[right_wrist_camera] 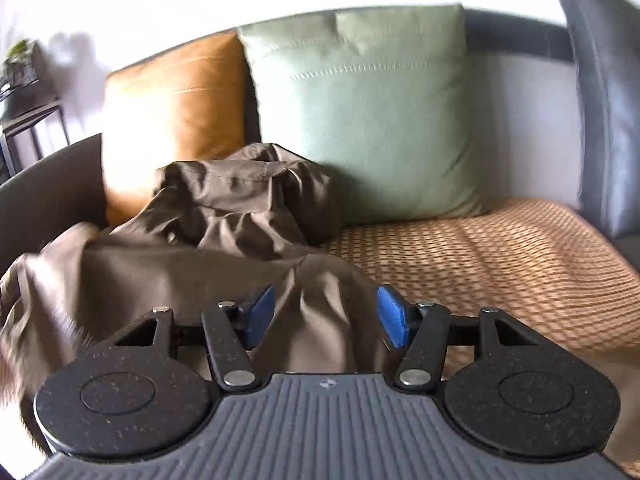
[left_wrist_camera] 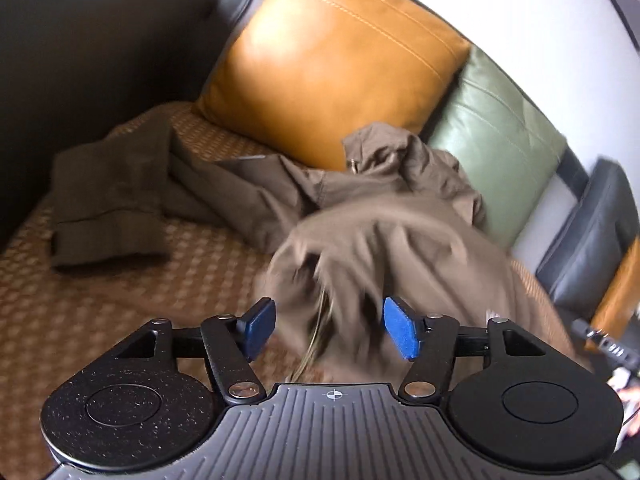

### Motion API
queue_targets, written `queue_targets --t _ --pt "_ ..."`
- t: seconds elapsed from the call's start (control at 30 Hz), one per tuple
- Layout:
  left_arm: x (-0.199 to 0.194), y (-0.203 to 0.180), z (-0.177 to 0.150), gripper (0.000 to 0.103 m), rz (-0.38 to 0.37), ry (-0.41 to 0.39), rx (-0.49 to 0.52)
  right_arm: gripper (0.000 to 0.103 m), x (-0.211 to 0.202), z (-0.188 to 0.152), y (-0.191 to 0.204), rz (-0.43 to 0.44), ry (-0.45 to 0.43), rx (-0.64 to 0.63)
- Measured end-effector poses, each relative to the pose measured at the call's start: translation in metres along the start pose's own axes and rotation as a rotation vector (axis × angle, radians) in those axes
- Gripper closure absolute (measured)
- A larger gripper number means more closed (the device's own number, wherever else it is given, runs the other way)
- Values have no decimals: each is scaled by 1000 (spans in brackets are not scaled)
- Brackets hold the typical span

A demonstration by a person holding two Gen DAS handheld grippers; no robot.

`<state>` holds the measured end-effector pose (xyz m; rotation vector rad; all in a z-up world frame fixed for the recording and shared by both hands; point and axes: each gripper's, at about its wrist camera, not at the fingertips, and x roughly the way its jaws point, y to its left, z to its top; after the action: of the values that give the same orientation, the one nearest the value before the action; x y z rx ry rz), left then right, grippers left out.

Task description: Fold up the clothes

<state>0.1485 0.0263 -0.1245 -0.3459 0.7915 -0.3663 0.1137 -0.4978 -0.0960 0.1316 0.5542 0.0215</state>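
A crumpled brown garment (left_wrist_camera: pixel 360 216) lies on the woven sofa seat (left_wrist_camera: pixel 120 320), heaped against the cushions; its near part is motion-blurred. It also shows in the right wrist view (right_wrist_camera: pixel 224 232). A darker folded garment (left_wrist_camera: pixel 108 208) lies flat at the left of the seat. My left gripper (left_wrist_camera: pixel 330 330) is open, its blue pads on either side of a blurred bunch of the brown fabric. My right gripper (right_wrist_camera: pixel 326 314) is open with a fold of the brown garment between its pads.
An orange cushion (left_wrist_camera: pixel 332 60) and a green cushion (left_wrist_camera: pixel 496 140) lean on the sofa back. A dark armrest (left_wrist_camera: pixel 80 40) bounds the left. A grey cushion (right_wrist_camera: pixel 608 112) stands at the right. Bare woven seat (right_wrist_camera: pixel 500 248) lies right of the garment. A side table (right_wrist_camera: pixel 28 128) stands far left.
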Motion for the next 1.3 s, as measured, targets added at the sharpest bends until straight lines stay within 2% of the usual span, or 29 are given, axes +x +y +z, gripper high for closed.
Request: queue_targets --t 0.1,0.2,0.3,0.43,0.67,0.83,0.93,1.13,1.2,1.23,1.3 --pt "-4 -6 -29 29 50 26 57 40 -31 -28 7 -13 25 -29" --pt "3 -19 -53 29 83 51 124 40 -42 -58 16 -38 86 -63" --pt "14 -35 -70 29 75 78 170 40 -47 -83 25 -60 145 -95" --pt "21 -50 -83 29 23 87 132 40 -48 -101 38 -62 184 -155" --pt "31 -60 -89 28 37 63 117 40 -32 -119 49 -81 247 -226" --pt "37 -61 -77 28 52 37 66 39 -22 -126 47 -115 257 -244" --pt "37 -59 -72 28 38 31 42 39 -21 -116 43 -147 203 -186" --pt "39 -65 -77 28 38 46 96 39 -24 -111 40 -198 135 -152" --pt "40 -69 -82 28 37 53 130 41 -16 -112 40 -190 167 -156" --pt "40 -71 -85 28 42 54 153 45 -13 -113 40 -185 174 -162" --pt "39 -75 -89 28 56 54 199 68 -12 -109 37 -157 167 -128"
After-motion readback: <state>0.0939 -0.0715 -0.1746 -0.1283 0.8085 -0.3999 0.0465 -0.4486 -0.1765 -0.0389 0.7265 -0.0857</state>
